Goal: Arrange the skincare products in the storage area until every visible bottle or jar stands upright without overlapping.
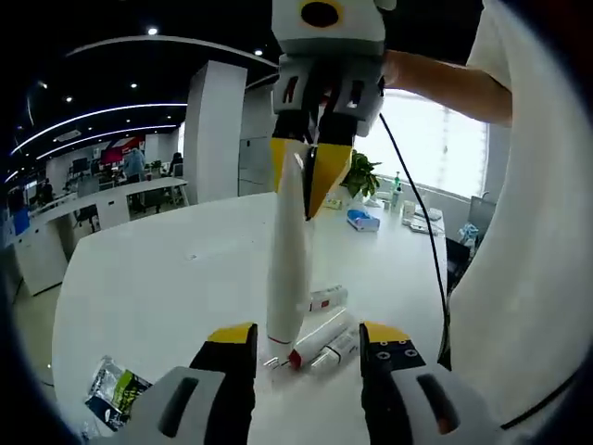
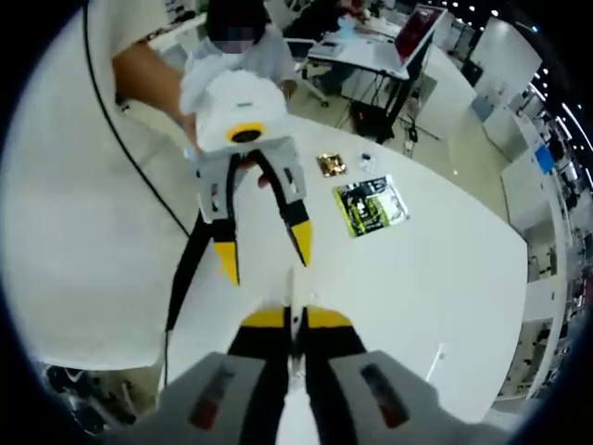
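Observation:
A tall white tube [image 1: 285,269] stands cap-down on the white table [image 1: 167,269]. My right gripper [image 1: 311,174] comes down from above and is shut on the tube's flat upper end. In the right gripper view its jaws [image 2: 296,320] pinch that thin end [image 2: 293,298]. My left gripper [image 1: 308,336] is open, its yellow tips on either side of the tube's base and apart from it; it also appears opposite [image 2: 264,252]. Three small white tubes with red trim lie flat by the base: one [image 1: 318,339], a second [image 1: 330,298], a third [image 1: 339,350].
A green and black packet [image 1: 115,389] [image 2: 371,204] lies near the table edge, with a small brown sachet [image 2: 332,165] beyond it. A potted plant [image 1: 359,174], a blue item [image 1: 363,220] and small bottles sit at the far side. The person's white shirt [image 1: 528,278] is close on the right.

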`<state>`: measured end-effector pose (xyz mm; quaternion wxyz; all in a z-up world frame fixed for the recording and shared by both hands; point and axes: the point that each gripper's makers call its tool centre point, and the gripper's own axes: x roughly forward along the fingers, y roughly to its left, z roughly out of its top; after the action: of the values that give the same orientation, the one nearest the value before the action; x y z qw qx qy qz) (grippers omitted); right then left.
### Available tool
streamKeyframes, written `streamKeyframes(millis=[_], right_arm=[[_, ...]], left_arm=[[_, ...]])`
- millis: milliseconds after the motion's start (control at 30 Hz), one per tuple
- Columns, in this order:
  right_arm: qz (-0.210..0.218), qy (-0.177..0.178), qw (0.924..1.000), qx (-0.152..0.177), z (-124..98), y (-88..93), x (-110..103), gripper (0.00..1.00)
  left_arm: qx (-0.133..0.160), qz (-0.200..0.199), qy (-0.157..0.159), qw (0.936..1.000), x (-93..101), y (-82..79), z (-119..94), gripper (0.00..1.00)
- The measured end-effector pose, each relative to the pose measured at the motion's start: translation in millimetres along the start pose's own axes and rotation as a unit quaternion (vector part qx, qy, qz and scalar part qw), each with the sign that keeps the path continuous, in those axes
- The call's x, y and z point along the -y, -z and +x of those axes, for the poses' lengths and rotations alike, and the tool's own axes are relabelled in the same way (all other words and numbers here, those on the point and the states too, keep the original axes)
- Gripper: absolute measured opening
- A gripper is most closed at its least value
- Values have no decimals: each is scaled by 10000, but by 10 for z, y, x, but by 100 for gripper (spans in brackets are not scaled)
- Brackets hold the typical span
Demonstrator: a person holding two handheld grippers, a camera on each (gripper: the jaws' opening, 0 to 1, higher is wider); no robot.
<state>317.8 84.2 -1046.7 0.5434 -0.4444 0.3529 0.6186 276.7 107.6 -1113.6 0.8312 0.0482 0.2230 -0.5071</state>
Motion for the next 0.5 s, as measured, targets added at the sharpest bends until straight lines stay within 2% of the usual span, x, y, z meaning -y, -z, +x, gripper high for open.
streamKeyframes(millis=[267,500], right_arm=[[287,136,9995,-67,87,171,439,2],[548,177,9983,-119,215,334,712,2]], left_arm=[[-43,-231,-157,9996,-111,161,-164,50],[-109,-330,-247,9991,-184,268,-260,51]])
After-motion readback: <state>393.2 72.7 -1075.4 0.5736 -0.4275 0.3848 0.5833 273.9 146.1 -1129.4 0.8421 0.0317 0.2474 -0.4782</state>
